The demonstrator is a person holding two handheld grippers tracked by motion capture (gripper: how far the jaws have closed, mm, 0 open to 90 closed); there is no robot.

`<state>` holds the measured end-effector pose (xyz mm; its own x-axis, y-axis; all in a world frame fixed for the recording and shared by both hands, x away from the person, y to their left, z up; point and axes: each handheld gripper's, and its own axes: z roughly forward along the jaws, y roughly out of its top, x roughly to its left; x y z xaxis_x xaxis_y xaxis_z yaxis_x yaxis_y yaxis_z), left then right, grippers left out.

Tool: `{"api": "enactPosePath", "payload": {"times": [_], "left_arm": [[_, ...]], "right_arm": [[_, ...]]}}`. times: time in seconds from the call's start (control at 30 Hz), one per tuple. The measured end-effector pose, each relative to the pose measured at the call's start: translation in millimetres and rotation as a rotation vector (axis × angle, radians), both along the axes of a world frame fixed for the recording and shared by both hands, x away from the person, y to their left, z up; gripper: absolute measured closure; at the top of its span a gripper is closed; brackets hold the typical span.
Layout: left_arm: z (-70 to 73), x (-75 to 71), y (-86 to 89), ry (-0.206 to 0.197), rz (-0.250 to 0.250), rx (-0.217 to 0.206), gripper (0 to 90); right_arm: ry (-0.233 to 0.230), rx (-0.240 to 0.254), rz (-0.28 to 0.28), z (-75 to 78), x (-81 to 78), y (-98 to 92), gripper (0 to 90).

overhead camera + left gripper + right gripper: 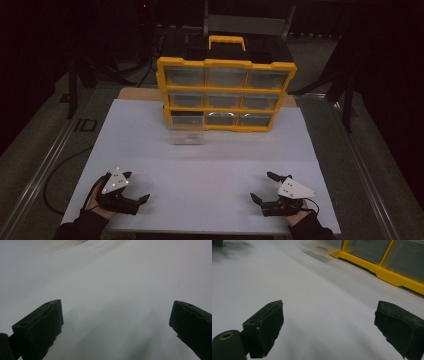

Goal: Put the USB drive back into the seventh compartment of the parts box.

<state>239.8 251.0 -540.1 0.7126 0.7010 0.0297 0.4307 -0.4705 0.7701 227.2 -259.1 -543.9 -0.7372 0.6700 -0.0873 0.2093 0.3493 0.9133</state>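
Dim surroundings frame a white counter [150,130] that runs from the person's near edge to a strip of bare wood at the far side. At the far middle of the counter stands a yellow organiser [226,92] with a black top and a yellow carry handle; its front shows three rows of three clear drawers. One clear drawer [186,130] from the bottom left slot sticks out toward the near side, its front resting on the white surface, and what lies inside it is too faint to make out.

Near the left corner the left claw [138,186] is held in a gloved hand, pointing right and a little toward the far side. Its jaws stand wide apart with nothing between them; the left gripper view looks past both black jaws [115,322] onto bare white counter.

Near the right corner the right claw [264,186] points left toward the middle, a grey plate on its back. Its jaws too are spread wide and grip nothing. In the right gripper view, the right claw [328,325] frames blank counter, with the organiser's yellow base [377,268] at far right.

Both claws are well apart from the drawer and from each other.
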Motion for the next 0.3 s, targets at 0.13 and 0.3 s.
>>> {"api": "enactPosePath", "payload": {"times": [0.13, 0.3], "left_arm": [[-1.8, 0.4, -0.6, 0.006, -0.007, 0.005, 0.3], [-1.2, 0.2, -0.5, 0.003, -0.004, -0.004, 0.3]], "right_arm": [[0.005, 0.001, 0.001, -0.4, 0.4, 0.2, 8.8], [0.005, -0.001, 0.002, -0.7, 1.1, 0.6, 8.7]]}}
